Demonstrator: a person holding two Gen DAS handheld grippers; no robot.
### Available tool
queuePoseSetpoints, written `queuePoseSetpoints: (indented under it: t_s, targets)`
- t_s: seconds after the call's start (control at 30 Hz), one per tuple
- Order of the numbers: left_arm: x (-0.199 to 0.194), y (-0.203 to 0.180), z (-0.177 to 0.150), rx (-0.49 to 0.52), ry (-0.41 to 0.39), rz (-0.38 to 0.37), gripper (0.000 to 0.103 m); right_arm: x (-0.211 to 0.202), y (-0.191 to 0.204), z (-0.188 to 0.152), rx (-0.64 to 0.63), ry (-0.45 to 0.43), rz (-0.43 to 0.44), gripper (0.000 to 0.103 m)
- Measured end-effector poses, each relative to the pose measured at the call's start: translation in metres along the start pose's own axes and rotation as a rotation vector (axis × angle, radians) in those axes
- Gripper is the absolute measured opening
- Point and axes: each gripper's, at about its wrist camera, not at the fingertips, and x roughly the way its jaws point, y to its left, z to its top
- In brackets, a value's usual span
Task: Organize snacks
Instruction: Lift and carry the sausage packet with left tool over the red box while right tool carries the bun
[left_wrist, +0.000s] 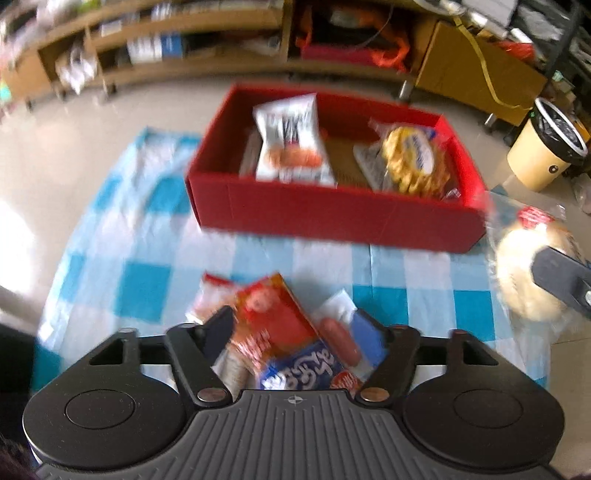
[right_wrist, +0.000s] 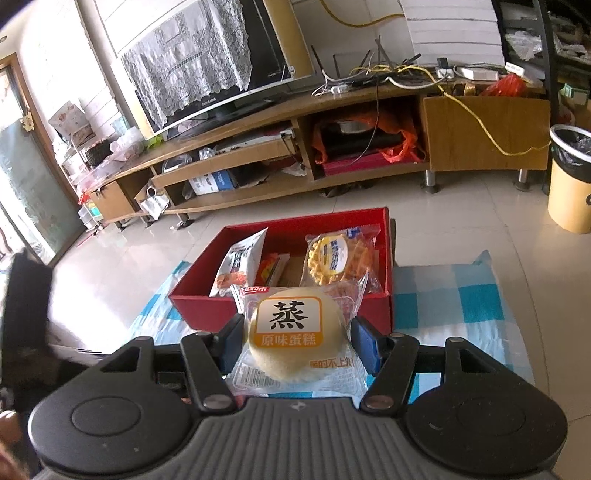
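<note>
A red box (left_wrist: 332, 218) (right_wrist: 207, 308) stands on a blue-checked cloth (left_wrist: 140, 280) and holds a white snack bag (left_wrist: 291, 140) (right_wrist: 240, 264) and a waffle pack (left_wrist: 413, 158) (right_wrist: 338, 258). My left gripper (left_wrist: 295, 334) is shut on a bundle of snack packets (left_wrist: 280, 332), red and blue, above the cloth in front of the box. My right gripper (right_wrist: 293, 341) is shut on a round steamed cake pack (right_wrist: 295, 332), held just before the box's near wall; it shows at the right in the left wrist view (left_wrist: 528, 266).
A long wooden TV stand (right_wrist: 295, 147) with shelves and a television (right_wrist: 207, 62) runs along the back. A yellow waste bin (left_wrist: 543, 147) (right_wrist: 570, 177) stands on the tiled floor at the right. The cloth (right_wrist: 461, 306) extends right of the box.
</note>
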Motion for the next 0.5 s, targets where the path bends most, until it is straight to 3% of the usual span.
queuePoseSetpoints:
  t_s: [0.1, 0.2, 0.33, 0.43, 0.5]
  targets:
    - [0.017, 0.006, -0.002, -0.079, 0.081, -0.071, 0.085, 0.001, 0.001, -0.003, -0.005, 0.013, 0.010, 0.058]
    - [0.027, -0.004, -0.007, -0.045, 0.083, 0.007, 0.084, 0.001, 0.001, -0.005, -0.006, 0.024, 0.016, 0.058]
    - [0.025, -0.004, -0.012, -0.039, 0.064, 0.059, 0.057, 0.002, 0.001, -0.006, -0.012, 0.035, 0.018, 0.058]
    - [0.015, 0.005, -0.012, -0.056, 0.057, 0.013, 0.035, 0.002, 0.000, -0.007, -0.013, 0.039, 0.019, 0.058]
    - [0.011, 0.010, -0.014, -0.063, 0.058, 0.002, 0.032, 0.002, 0.001, -0.006, -0.014, 0.038, 0.018, 0.058]
